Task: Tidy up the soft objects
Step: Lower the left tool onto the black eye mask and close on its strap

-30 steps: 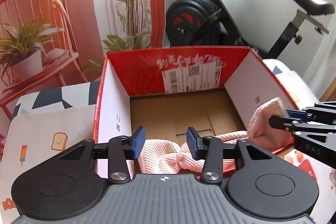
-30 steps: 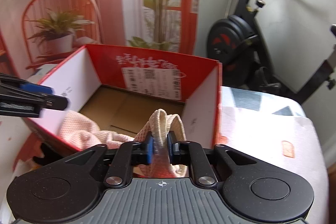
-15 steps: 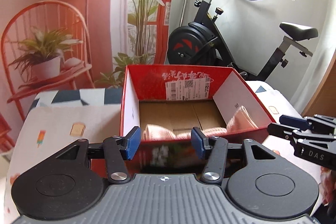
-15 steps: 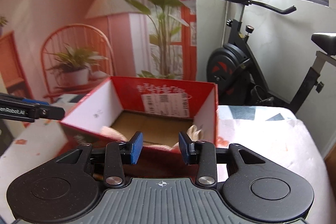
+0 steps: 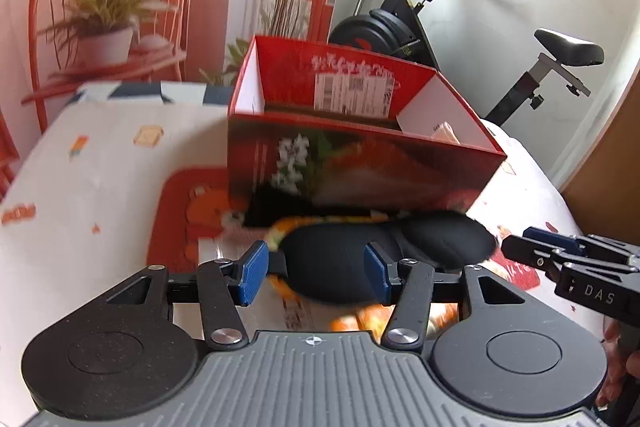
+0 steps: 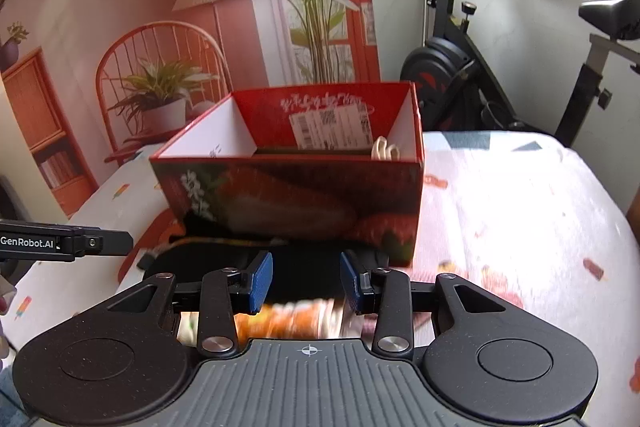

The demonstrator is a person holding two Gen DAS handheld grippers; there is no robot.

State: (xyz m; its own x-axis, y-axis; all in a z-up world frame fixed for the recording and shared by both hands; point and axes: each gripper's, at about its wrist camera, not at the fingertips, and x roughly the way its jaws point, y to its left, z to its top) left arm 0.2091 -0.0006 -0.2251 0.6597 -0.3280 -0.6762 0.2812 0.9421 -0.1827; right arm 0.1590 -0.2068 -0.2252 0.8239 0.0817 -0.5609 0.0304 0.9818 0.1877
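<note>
The tall red cardboard box's point(image 5: 360, 163) near wall hides its floor, so only a cream scrap of fabric point(image 6: 385, 149) peeks over the rim. The black padded soft item point(image 5: 380, 247) at lower centre is motion-blurred, and the orange-patterned thing point(image 6: 296, 319) beneath is unreadable.

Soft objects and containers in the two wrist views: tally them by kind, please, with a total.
Red cardboard box: 1
Black soft eye-mask-like item lying before the box: 1
Cream fabric piece showing above the box's rim: 1
Total: 3; the rest of the box's inside is hidden.
</note>
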